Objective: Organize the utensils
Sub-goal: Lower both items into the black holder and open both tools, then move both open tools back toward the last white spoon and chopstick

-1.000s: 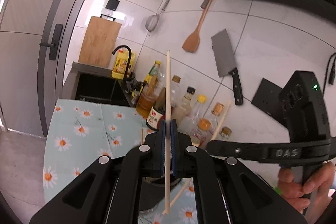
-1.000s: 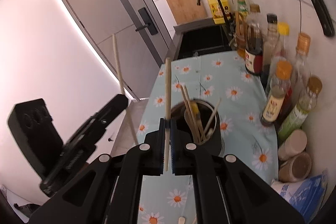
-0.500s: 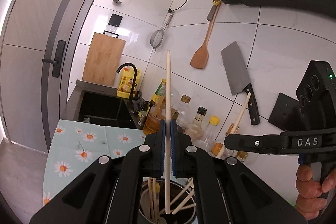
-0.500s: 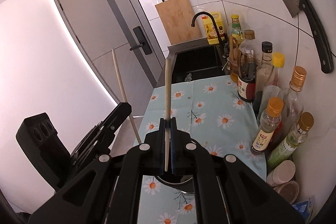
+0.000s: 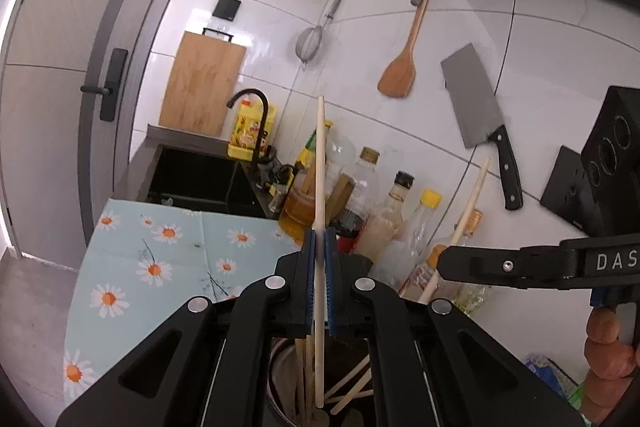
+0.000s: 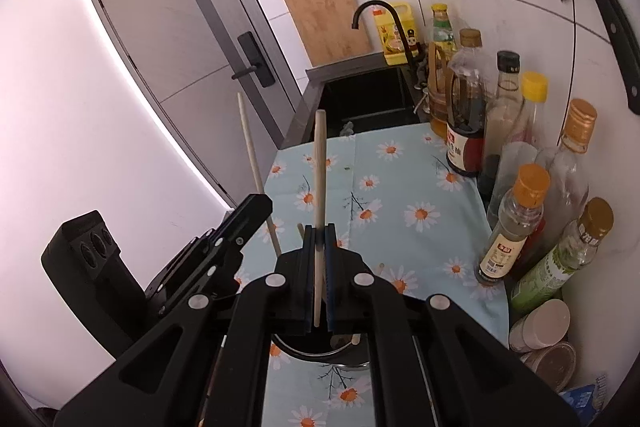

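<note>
From the left wrist, the left gripper [image 5: 319, 259] is clenched on a pale wooden chopstick [image 5: 319, 163] that stands nearly upright between its blue pads, the long axis running straight up the view; the lower tip hangs inside the mouth of the dark utensil holder [image 5: 280, 379], directly under the jaws, among the chopsticks already leaning there. So the holder lies straight below this claw, in line with the stick's length, and the coming move looks like a plain lowering or letting go along that axis. To the right of the same view the right gripper [image 5: 444, 263] reaches in sideways, a person's hand [image 5: 608, 343] on its handle, its own second chopstick [image 5: 472, 203] slanting up in front of the sauce bottles [image 5: 396, 223]. From the right wrist, the right gripper [image 6: 319, 255] is likewise clamped shut on that chopstick [image 6: 319, 163], upright with a slight lean, and only the rim of the holder [image 6: 316, 351] shows below the jaws on the daisy-print cloth [image 6: 404, 195]; the stick's lower end stops above the rim, not visibly inside it. The left gripper [image 6: 256, 203] sits just to the left with its stick tilted. By my judgement the left hand is the nearer to finishing, since its tip is already within the holder
</note>
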Action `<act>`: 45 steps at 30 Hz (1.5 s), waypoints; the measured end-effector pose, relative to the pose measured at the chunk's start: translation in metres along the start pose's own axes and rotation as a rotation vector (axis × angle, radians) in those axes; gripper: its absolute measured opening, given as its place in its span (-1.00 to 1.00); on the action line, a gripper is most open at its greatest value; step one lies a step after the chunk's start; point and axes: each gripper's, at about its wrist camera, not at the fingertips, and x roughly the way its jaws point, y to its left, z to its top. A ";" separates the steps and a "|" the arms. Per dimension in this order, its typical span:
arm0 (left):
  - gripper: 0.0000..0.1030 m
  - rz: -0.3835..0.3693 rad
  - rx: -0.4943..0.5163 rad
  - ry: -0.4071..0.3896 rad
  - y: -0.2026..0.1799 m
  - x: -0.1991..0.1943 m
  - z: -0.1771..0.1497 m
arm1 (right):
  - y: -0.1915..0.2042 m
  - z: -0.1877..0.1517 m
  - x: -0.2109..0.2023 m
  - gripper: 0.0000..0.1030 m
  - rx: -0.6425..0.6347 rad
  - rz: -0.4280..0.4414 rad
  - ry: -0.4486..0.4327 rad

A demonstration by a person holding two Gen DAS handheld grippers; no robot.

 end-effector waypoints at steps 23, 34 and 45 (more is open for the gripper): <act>-0.90 0.016 0.043 0.131 0.001 0.005 -0.044 | -0.008 -0.021 0.028 -0.42 0.044 -0.009 0.076; -0.73 0.008 0.046 0.115 -0.010 -0.020 -0.037 | 0.000 -0.029 0.001 -0.42 0.045 -0.009 0.046; -0.73 -0.012 0.044 0.115 -0.031 -0.075 -0.022 | -0.004 -0.055 -0.045 -0.29 0.072 0.008 0.028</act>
